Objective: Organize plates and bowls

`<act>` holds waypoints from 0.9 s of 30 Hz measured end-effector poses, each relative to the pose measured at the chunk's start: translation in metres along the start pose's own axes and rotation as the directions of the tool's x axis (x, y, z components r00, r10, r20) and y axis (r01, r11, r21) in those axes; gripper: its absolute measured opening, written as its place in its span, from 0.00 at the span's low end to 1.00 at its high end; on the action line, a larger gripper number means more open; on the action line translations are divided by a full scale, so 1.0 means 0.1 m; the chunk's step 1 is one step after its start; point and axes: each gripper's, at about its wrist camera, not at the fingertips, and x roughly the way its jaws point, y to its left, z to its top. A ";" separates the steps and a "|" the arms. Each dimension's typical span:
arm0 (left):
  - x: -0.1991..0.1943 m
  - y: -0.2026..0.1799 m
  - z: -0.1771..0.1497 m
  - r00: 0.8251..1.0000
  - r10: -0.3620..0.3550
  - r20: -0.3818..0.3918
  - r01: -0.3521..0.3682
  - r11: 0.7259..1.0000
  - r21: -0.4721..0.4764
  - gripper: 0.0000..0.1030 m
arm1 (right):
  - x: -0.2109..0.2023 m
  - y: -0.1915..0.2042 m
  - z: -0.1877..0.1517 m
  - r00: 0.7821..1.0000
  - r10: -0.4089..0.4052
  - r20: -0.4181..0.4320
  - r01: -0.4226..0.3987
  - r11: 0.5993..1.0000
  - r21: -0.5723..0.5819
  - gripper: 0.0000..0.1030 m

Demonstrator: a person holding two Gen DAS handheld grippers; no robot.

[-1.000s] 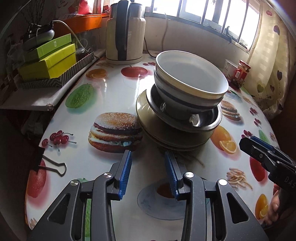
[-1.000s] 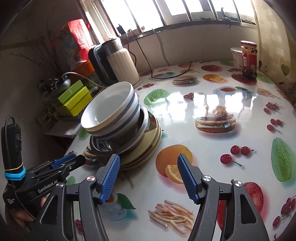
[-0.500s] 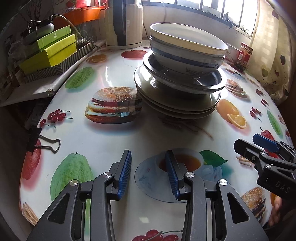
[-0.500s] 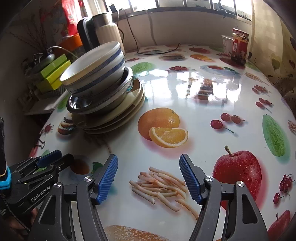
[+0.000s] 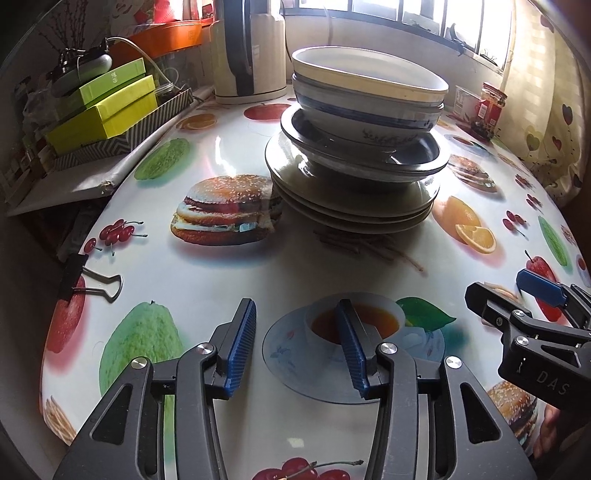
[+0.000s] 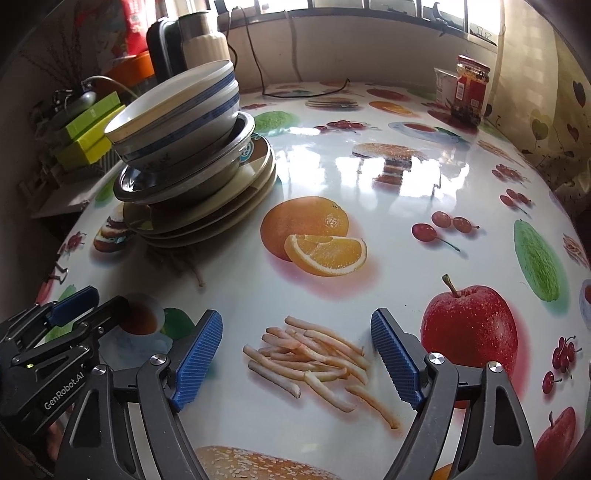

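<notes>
Stacked white blue-banded ceramic bowls (image 5: pixel 369 96) sitting on steel bowl (image 5: pixel 364 157) and beige plates (image 5: pixel 351 206), ahead of left gripper (image 5: pixel 295 347) and right gripper (image 6: pixel 295 362), both hovering with fingers apart, holding nothing.

kettle (image 5: pixel 249 48) top cut off by frame, jar (image 6: pixel 471 88) label unreadable, plates (image 5: pixel 351 206) mostly hidden under bowls (image 5: pixel 369 99)

dish stack (image 5: pixel 354 155) ahead, kettle (image 5: pixel 251 48) seemingly close behind

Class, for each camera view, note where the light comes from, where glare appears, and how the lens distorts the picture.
Left wrist view: the window backlights the stacked bowls; the table edge bows into a curve. Right wrist view: white glare streaks the table beyond the printed orange; corners darken and straight lines bend.
</notes>
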 end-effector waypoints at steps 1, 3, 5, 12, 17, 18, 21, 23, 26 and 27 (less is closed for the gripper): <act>0.00 0.00 0.00 1.000 -0.005 -0.002 0.005 1.000 0.000 0.49 | 0.00 -0.01 0.00 1.000 -0.003 0.002 0.003 1.000 0.002 0.81; 0.00 -0.01 0.00 1.000 0.001 -0.002 -0.001 1.000 0.001 0.50 | 0.00 -0.01 -0.01 1.000 -0.015 0.002 0.015 1.000 0.003 0.82; 0.00 -0.01 -0.01 1.000 -0.002 0.000 0.002 1.000 -0.002 0.50 | -0.01 -0.01 -0.01 1.000 -0.021 0.002 0.021 1.000 0.002 0.83; -0.01 -0.01 -0.01 1.000 -0.001 0.003 0.001 1.000 -0.003 0.51 | -0.01 0.01 -0.04 1.000 -0.031 0.005 0.031 1.000 0.002 0.84; -0.01 -0.01 -0.01 1.000 0.000 0.003 0.000 1.000 -0.003 0.51 | -0.01 0.04 -0.05 0.999 -0.049 0.007 0.049 0.999 -0.011 0.85; -0.01 -0.01 -0.01 1.000 0.000 0.003 0.000 1.000 -0.003 0.51 | -0.01 0.05 -0.05 0.998 -0.056 0.006 0.056 0.998 -0.016 0.85; -0.01 -0.01 -0.01 1.000 0.000 0.003 0.000 1.000 -0.003 0.51 | -0.01 0.07 -0.07 0.998 -0.066 0.009 0.066 0.998 -0.023 0.85; -0.01 -0.01 -0.01 1.000 0.000 0.004 0.000 1.000 -0.003 0.51 | -0.01 0.07 -0.07 0.998 -0.065 0.009 0.066 0.998 -0.022 0.85; -0.01 -0.01 -0.01 1.000 -0.001 0.003 0.001 1.000 -0.002 0.51 | -0.01 0.07 -0.07 0.998 -0.067 0.009 0.067 0.997 -0.025 0.85; -0.01 -0.01 -0.01 1.000 -0.001 0.003 0.001 1.000 -0.003 0.51 | -0.01 0.07 -0.07 0.998 -0.069 0.009 0.070 0.997 -0.027 0.85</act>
